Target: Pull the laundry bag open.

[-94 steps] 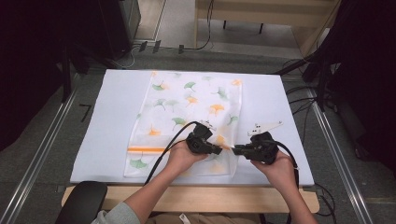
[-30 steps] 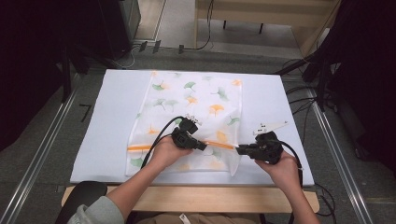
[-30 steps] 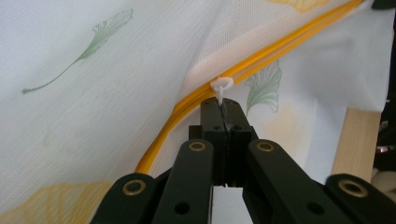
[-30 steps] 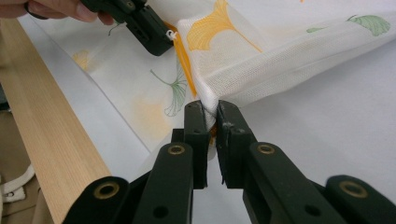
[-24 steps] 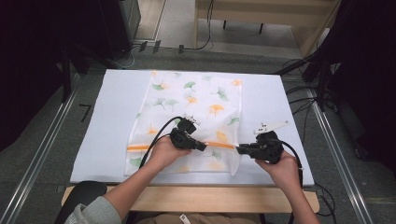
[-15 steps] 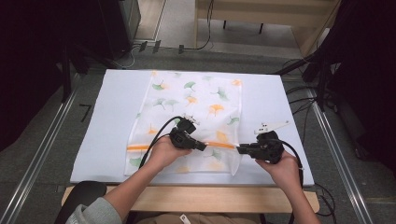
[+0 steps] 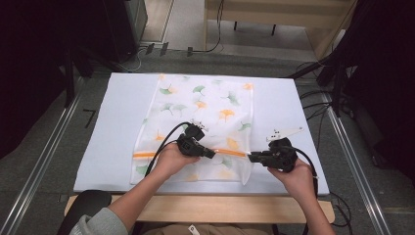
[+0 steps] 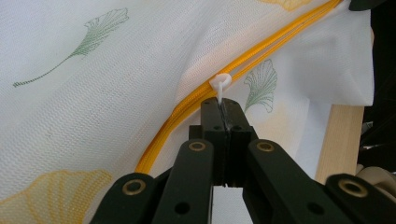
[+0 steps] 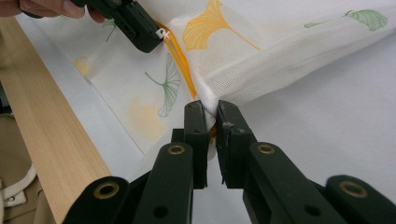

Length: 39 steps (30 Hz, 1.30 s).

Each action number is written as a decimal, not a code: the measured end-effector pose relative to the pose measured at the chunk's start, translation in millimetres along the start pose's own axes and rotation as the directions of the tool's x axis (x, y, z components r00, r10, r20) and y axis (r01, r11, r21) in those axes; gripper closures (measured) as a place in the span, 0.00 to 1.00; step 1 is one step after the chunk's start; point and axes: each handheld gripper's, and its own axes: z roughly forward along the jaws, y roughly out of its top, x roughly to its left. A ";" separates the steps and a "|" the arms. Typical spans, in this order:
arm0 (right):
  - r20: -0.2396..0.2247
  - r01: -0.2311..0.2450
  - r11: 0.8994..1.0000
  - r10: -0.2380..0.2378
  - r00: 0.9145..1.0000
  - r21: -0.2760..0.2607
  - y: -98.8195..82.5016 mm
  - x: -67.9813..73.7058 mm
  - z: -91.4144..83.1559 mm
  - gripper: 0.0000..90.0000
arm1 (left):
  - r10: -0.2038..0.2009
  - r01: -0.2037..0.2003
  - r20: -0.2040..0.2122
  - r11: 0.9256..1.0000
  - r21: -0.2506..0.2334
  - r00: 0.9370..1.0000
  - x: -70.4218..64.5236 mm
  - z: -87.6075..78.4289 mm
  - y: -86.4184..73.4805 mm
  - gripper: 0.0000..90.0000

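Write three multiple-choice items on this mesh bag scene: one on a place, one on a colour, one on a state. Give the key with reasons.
1. Where does the right claw grip the mesh bag?
A. at its far edge
B. at its right edge, by the end of the zipper
C. at its left corner

2. What colour is the zipper?
A. orange
B. blue
C. black

3. What state is the left claw in?
A. wide open above the bag
B. shut on the white zipper pull
C. lying on the table, let go

Key: 1 B, the right gripper view shows bunched mesh pinched between the jaws where the orange line ends. 2 A, the left gripper view shows an orange strip across the white mesh. 3 B, the zipper pull sticks out from between the closed jaws.
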 end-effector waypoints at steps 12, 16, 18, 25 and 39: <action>0.004 -0.003 1.000 0.003 1.000 0.000 -1.7 0.7 -2.5 0.95 | -0.015 0.015 -0.010 1.000 0.006 1.000 5.5 -1.3 -1.4 1.00; 0.004 -0.010 1.000 0.010 1.000 0.002 -2.6 -0.8 -3.8 0.95 | -0.018 0.018 -0.011 1.000 0.009 1.000 8.5 -3.9 -2.2 1.00; 0.004 -0.009 1.000 0.009 1.000 0.004 -2.7 -1.1 -3.6 0.95 | -0.030 0.030 -0.010 1.000 0.005 0.999 9.5 -4.2 -3.0 1.00; 0.004 -0.009 1.000 0.009 1.000 0.007 -2.7 -2.2 -2.5 0.95 | -0.029 0.029 -0.011 1.000 0.006 1.000 9.9 -5.0 -3.7 1.00; 0.008 -0.011 1.000 0.011 1.000 0.006 -3.1 -3.8 -2.5 0.95 | -0.027 0.027 -0.007 1.000 0.002 1.000 8.2 -6.9 -3.5 1.00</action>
